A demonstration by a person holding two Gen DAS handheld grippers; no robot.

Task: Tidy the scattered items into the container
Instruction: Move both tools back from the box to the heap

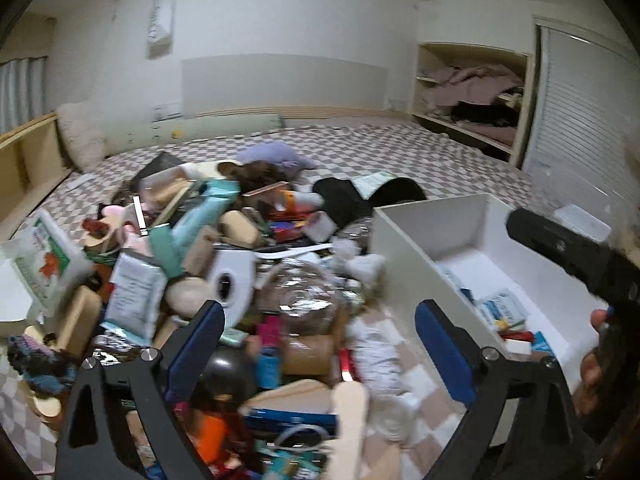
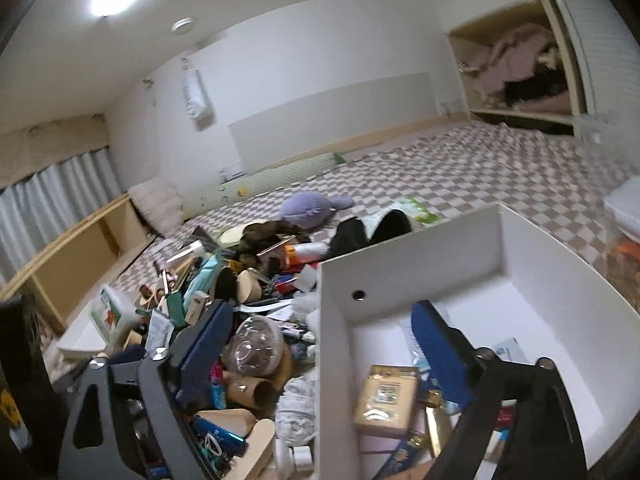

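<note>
Both the left hand-held gripper (image 1: 320, 340) and right hand-held gripper (image 2: 320, 344) gape wide, holding nothing.

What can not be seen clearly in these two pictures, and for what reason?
- Floor of the white container: in the right wrist view, partly hidden by the right gripper.
- Print on the tan box inside it: too blurred to read.
- Pile of scattered items: in the left wrist view, motion blur smears many; lower ones are buried.
- Near part of the pile: behind the left gripper fingers.
</note>
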